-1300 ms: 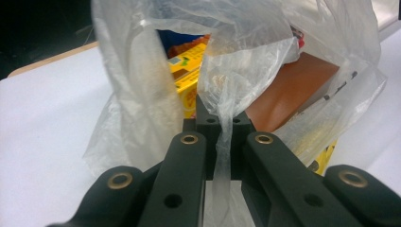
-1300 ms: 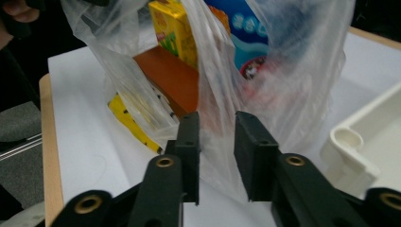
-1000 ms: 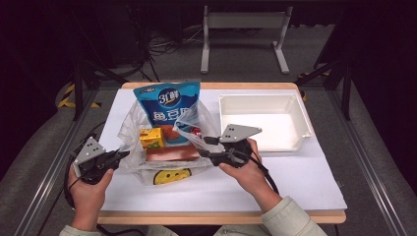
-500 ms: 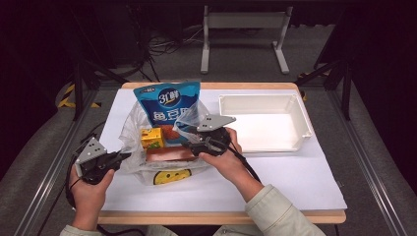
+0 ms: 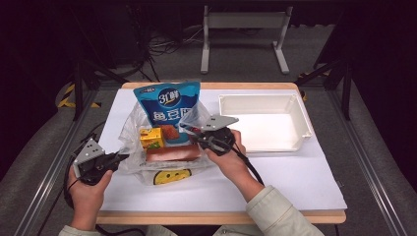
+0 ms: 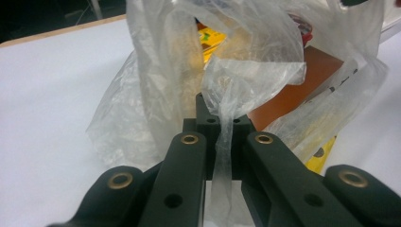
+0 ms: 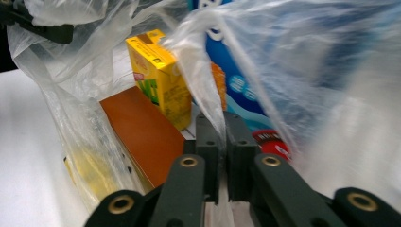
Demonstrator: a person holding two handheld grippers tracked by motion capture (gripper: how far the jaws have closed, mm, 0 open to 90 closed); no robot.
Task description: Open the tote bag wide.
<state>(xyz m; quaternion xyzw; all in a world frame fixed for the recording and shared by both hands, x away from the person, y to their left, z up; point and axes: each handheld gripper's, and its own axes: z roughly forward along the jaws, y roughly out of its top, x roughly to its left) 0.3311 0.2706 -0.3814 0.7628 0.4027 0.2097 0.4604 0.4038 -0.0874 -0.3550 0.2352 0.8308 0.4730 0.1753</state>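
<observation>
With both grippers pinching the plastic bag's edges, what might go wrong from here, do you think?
The right gripper, jaws just closed, pinches only a thin twist of the plastic bag; the film may slip or tear. The left gripper holds a similar strand. The tall blue pouch could topple out once the bag moves.

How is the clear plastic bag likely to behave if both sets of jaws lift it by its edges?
The clear plastic bag is thin and crumpled, so it would probably sag and stretch. The tall blue pouch, yellow carton and brown packet inside may slide together. The left gripper and right gripper pinch only film, which might slip.
</observation>
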